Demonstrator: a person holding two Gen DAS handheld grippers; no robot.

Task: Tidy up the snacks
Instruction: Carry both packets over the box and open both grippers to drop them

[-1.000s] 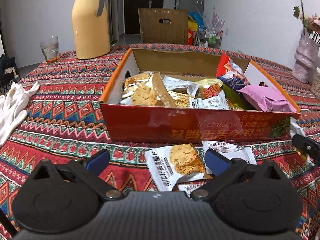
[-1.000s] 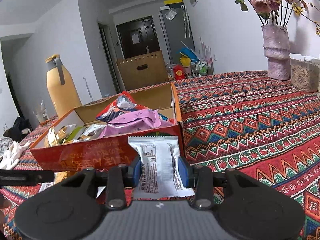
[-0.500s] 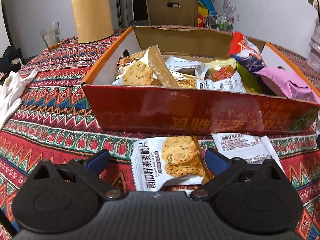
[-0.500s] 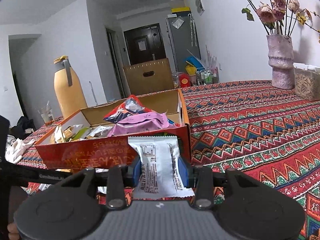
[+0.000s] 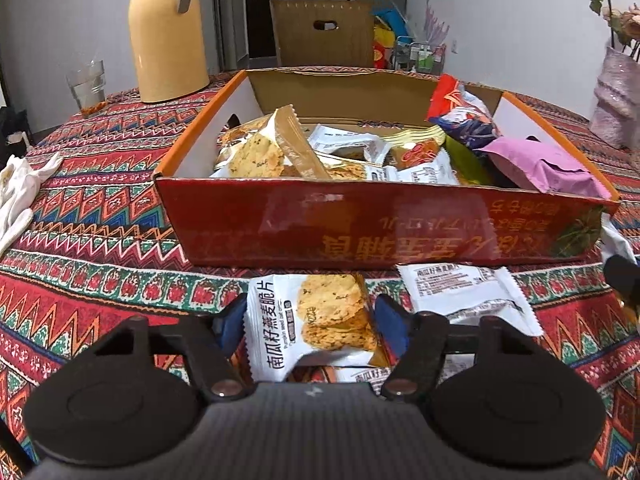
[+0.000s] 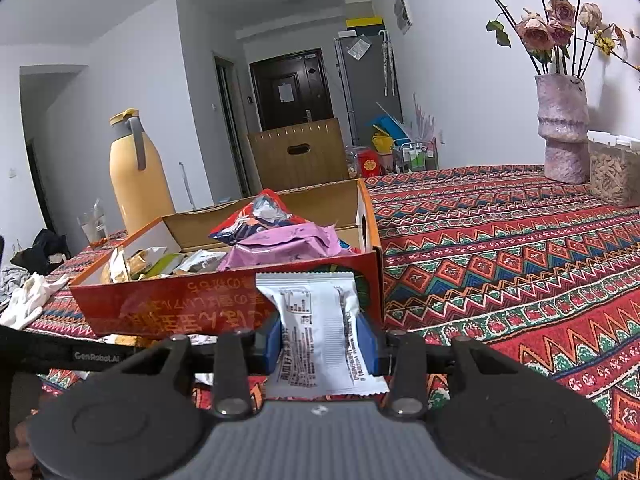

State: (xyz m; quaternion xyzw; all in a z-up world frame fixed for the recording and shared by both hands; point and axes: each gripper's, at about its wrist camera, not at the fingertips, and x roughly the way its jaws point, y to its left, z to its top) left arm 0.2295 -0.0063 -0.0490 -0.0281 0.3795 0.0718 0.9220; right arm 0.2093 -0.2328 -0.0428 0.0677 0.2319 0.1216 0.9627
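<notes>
An open red cardboard box (image 5: 360, 228) full of snack packets stands on the patterned tablecloth; it also shows in the right wrist view (image 6: 180, 304). In front of it lies a white oat-cracker packet (image 5: 316, 316) between the blue pads of my left gripper (image 5: 310, 324). Its jaws are closing, and the pads touch both sides of the packet, whose near end bows up. A second white packet (image 5: 460, 292) lies flat to its right. My right gripper (image 6: 322, 344) is shut on another white packet (image 6: 320, 332), held upright before the box's right front corner.
A yellow thermos jug (image 5: 166, 36) and a glass (image 5: 88, 84) stand at the far left, with a white cloth (image 5: 20, 188) at the left edge. A pink vase of dried flowers (image 6: 562, 136) and a clear container (image 6: 614, 172) stand at the far right. A brown chair back (image 5: 324, 34) is behind the table.
The left gripper's jaws have come in from wide open onto the sides of the oat-cracker packet. The right gripper keeps its hold on its packet and has barely moved.
</notes>
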